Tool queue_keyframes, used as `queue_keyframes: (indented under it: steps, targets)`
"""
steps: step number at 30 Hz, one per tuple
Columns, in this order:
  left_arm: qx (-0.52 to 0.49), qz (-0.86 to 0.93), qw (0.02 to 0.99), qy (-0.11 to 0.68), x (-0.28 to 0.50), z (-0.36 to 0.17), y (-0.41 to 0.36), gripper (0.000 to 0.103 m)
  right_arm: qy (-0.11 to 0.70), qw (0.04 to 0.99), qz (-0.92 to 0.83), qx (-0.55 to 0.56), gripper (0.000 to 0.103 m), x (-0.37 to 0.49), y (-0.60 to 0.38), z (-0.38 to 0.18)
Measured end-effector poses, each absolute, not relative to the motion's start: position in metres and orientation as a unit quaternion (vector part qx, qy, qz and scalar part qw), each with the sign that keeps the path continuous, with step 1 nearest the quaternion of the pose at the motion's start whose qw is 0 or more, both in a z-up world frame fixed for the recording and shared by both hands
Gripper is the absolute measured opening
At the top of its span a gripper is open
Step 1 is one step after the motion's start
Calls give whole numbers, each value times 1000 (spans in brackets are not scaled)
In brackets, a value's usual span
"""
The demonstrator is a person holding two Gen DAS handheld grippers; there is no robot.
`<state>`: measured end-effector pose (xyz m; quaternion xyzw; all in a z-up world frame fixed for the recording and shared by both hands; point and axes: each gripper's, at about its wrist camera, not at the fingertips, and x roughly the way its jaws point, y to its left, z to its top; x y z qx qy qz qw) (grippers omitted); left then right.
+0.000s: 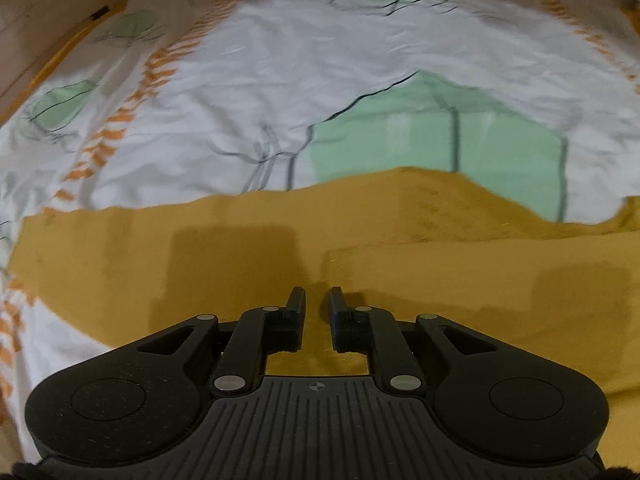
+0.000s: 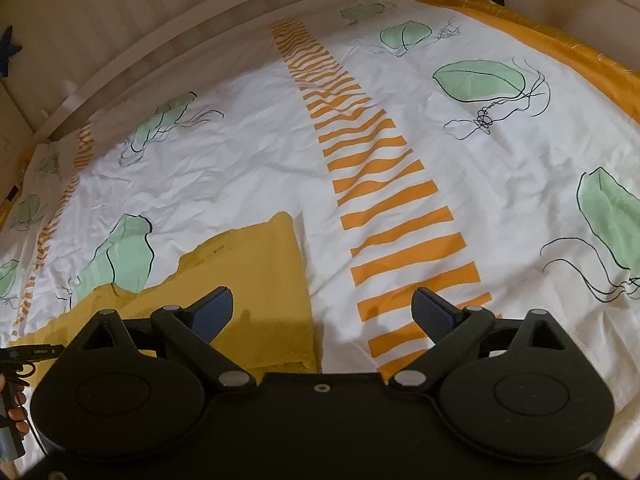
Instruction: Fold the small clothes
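Lying folded on the bedsheet (image 2: 248, 160) is the yellow garment (image 1: 248, 256), left gripper (image 1: 316, 300) fingers hovering slightly apart over it, gripping nothing. Right gripper (image 2: 322, 308) fingers are spreading wide beside the garment's edge; a careless brush risks dragging the fold open.

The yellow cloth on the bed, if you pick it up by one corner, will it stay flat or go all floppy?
Probably floppy: the yellow cloth already lies in soft folds with a wavy edge on the bedsheet. It looks thin, so likely light. It shouldn't slide much, since the sheet under it is wrinkled fabric.
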<state>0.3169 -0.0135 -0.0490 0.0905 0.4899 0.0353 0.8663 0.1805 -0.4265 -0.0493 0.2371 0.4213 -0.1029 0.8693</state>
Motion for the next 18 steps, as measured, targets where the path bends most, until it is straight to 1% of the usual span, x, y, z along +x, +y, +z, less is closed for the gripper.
queue_keyframes:
  steps: [6, 13, 18]
  targets:
    - [67, 16, 866, 495, 291, -35, 0, 13, 424, 869, -97, 235, 97, 181, -421, -50]
    - [69, -67, 857, 506, 231, -25, -15, 14, 441, 865, -77, 228, 97, 182, -406, -56]
    - [70, -109, 852, 507, 196, -31, -35, 15, 457, 864, -55, 205, 97, 182, -383, -62]
